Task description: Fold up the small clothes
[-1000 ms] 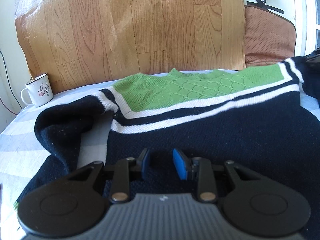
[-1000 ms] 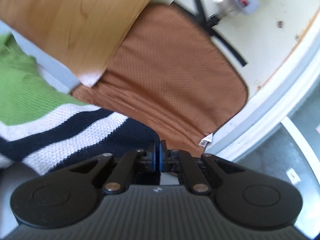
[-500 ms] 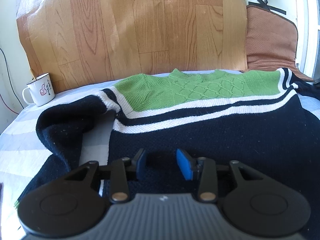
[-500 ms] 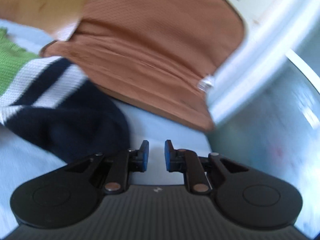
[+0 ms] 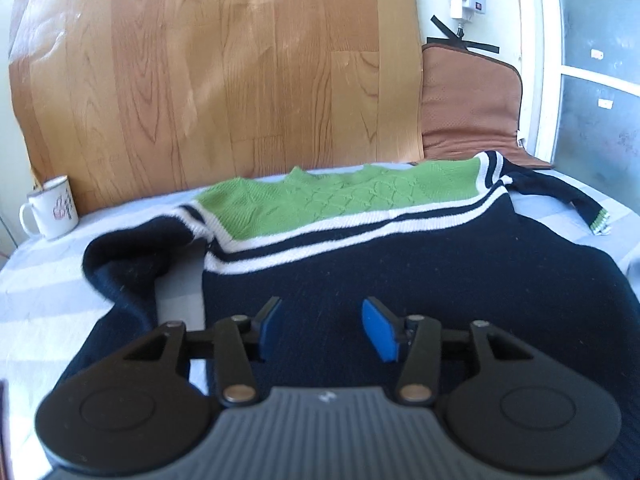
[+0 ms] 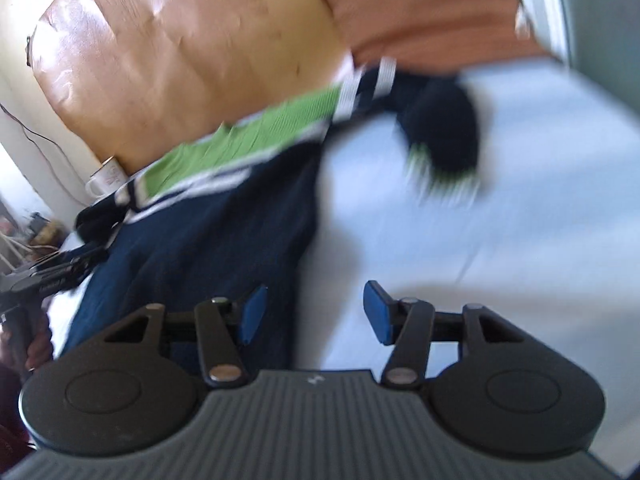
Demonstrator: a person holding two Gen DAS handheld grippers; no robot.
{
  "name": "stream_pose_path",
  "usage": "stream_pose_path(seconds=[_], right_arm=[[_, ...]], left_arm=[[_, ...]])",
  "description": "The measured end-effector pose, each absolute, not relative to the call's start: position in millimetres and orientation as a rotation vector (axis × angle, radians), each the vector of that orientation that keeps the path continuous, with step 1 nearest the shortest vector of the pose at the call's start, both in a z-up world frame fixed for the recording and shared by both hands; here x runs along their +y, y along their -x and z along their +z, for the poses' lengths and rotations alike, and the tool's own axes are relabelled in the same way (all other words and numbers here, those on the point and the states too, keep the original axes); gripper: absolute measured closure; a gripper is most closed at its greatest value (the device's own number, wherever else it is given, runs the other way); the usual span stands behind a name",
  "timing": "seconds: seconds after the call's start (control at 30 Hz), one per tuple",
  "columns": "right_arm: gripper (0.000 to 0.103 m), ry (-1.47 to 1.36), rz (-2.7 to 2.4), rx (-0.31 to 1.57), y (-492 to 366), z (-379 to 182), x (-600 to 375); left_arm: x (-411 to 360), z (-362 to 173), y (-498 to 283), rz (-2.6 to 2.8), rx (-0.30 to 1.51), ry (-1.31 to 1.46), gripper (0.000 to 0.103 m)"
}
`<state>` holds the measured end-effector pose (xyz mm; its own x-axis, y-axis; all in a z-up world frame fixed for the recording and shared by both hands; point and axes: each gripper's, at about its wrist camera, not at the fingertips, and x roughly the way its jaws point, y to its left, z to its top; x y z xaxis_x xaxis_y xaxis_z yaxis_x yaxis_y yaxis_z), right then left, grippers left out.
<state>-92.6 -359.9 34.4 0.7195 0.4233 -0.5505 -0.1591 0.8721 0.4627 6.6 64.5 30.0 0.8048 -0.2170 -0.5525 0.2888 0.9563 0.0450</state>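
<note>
Pale striped bedding (image 5: 48, 280) under both claws. Left gripper (image 5: 320, 330) and right gripper (image 6: 310, 314) are opening, nothing between their jaws. Beyond lies the navy-and-green sweater (image 5: 400, 280), spread flat (one sleeve (image 6: 444, 128) flung out). Grabbing one layer could bunch the fold.

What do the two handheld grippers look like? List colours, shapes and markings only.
Both alike: the left gripper and right gripper have blue flat pads on black linkage arms with silver pivot pins, two black round discs, and a grey ribbed body bearing a small white mark.
</note>
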Motion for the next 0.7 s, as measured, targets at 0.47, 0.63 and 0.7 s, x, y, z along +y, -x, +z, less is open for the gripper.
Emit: stream_pose_path(seconds=[0.47, 0.63, 0.7], right_arm=[[0.096, -0.469, 0.153, 0.782, 156, 35, -393], [0.049, -0.653, 0.024, 0.589, 122, 54, -419], [0.041, -0.564, -0.005, 0.594, 99, 59, -408]], left_arm=[[52, 28, -6, -0.322, 0.609, -0.155, 0.057], [41, 29, -11, -0.343, 0.614, -0.137, 0.057], [42, 28, -12, -0.330, 0.620, -0.130, 0.056]])
